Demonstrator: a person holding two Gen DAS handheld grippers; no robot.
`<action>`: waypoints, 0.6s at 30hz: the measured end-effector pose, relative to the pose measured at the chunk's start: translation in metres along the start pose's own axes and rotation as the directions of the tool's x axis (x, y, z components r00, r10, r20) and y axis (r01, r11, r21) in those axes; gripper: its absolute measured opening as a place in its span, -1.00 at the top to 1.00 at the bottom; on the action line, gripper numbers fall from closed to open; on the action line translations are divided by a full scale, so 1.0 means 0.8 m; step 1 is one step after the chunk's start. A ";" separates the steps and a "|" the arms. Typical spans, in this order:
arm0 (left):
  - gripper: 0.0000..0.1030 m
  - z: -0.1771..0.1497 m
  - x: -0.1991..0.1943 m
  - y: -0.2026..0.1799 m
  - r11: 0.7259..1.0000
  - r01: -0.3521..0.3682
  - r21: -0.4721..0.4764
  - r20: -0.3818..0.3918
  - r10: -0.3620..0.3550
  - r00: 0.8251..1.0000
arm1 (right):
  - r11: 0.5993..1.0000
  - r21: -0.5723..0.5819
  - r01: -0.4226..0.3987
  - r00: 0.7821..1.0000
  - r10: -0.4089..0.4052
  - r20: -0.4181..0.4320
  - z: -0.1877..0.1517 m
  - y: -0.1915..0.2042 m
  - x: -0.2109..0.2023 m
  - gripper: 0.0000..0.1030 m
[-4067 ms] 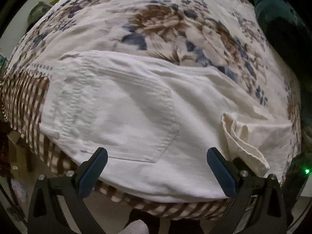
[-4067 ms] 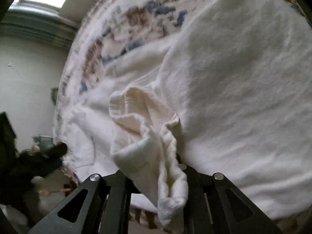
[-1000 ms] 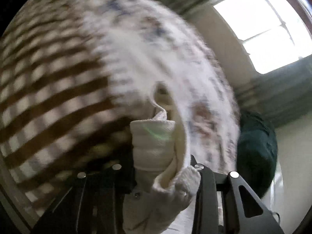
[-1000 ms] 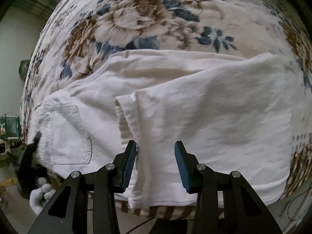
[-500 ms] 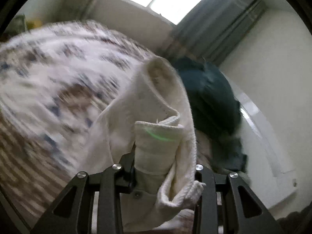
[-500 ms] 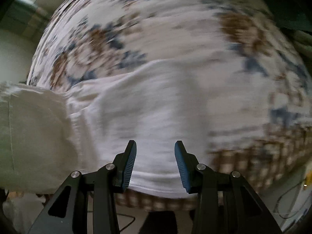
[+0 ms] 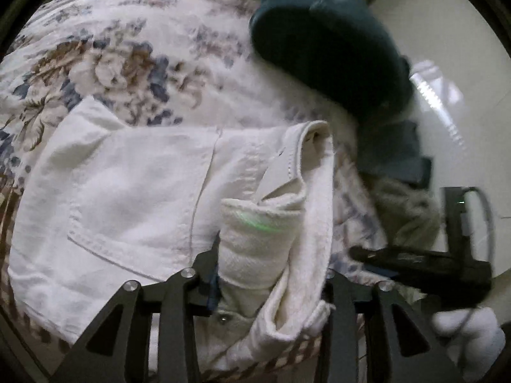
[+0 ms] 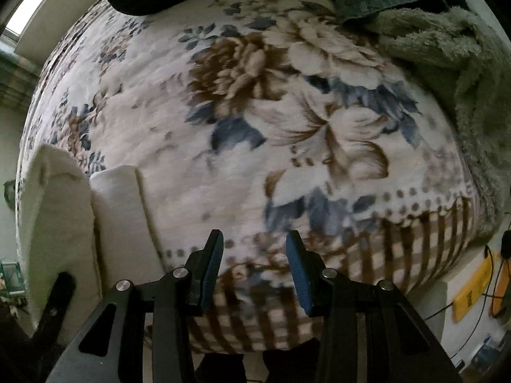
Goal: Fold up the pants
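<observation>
Jaws of the left gripper [image 7: 271, 287], just easing wider, still pinch the rolled waistband of the cream cotton pants [image 7: 134, 191] folded near the floral plush blanket's [image 8: 255, 111] checked front edge, the right gripper [image 8: 254, 274] widening empty beside them, a dark teal cushion [image 7: 329, 41] beyond.

Floral blanket [image 8: 287, 111] over bed; dark green cushion [image 7: 325, 38]; grey-green fleece [image 8: 447, 41]; yellow object [image 8: 472, 290].

- A floral bedspread [image 8: 287, 121] in brown and blue covers the bed ahead of the jaws, its near border checked.
- Beyond them lie a dark green cushion [image 7: 329, 41] and a shaggy grey-green blanket [image 8: 463, 63].
- Pale walls [image 7: 447, 32]; a bright window [image 8: 32, 3] far left.
</observation>
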State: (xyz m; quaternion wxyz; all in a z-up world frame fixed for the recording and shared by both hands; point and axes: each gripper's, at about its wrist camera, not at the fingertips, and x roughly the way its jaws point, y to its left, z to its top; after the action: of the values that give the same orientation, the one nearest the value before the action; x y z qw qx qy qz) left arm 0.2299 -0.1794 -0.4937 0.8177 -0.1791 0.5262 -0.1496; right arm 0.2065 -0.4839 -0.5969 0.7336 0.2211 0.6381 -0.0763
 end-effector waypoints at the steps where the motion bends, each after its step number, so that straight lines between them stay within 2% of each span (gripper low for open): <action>1: 0.21 0.002 0.009 -0.003 1.000 -0.022 -0.005 -0.047 0.022 0.999 | 1.000 0.003 -0.015 1.000 0.015 -0.004 0.001 -0.001 0.000 -0.13; 3: -0.04 0.004 0.017 -0.014 0.997 -0.076 0.014 -0.094 0.077 0.993 | 0.998 0.016 -0.066 0.998 0.066 -0.019 0.004 -0.010 -0.004 -0.34; 4: -0.14 0.003 0.018 -0.022 0.995 -0.091 0.033 -0.106 0.094 0.990 | 0.997 0.018 -0.077 0.997 0.078 -0.021 0.004 -0.010 -0.007 -0.34; 6: -0.47 0.007 0.018 -0.032 0.993 -0.104 0.054 -0.119 0.110 0.987 | 0.994 0.023 -0.105 0.994 0.106 -0.021 0.007 -0.009 -0.014 -0.40; 9: -0.59 0.010 0.009 -0.041 0.992 -0.109 0.057 -0.117 0.115 0.986 | 0.987 0.033 -0.156 0.987 0.157 -0.031 0.011 -0.003 -0.020 -0.46; 11: -0.60 0.018 0.002 -0.039 0.990 -0.129 0.054 -0.118 0.134 0.984 | 0.980 0.028 -0.199 0.979 0.200 -0.046 0.015 0.008 -0.019 -0.46; 15: -0.60 0.043 -0.014 -0.001 0.981 -0.195 0.008 -0.106 0.195 0.975 | 0.955 0.003 -0.297 0.950 0.296 -0.100 0.017 0.044 0.008 -0.47; 18: -0.60 0.059 -0.034 0.045 0.960 -0.279 -0.035 -0.093 0.275 0.957 | 0.934 -0.014 -0.357 0.922 0.350 -0.164 0.017 0.075 0.056 -0.52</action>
State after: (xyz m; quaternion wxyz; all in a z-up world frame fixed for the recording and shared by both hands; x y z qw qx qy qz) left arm 0.2643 -0.1290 -0.4703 0.8023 -0.1165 0.5848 -0.0284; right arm 0.2501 -0.4283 -0.6252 0.6867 0.3220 0.6456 0.0891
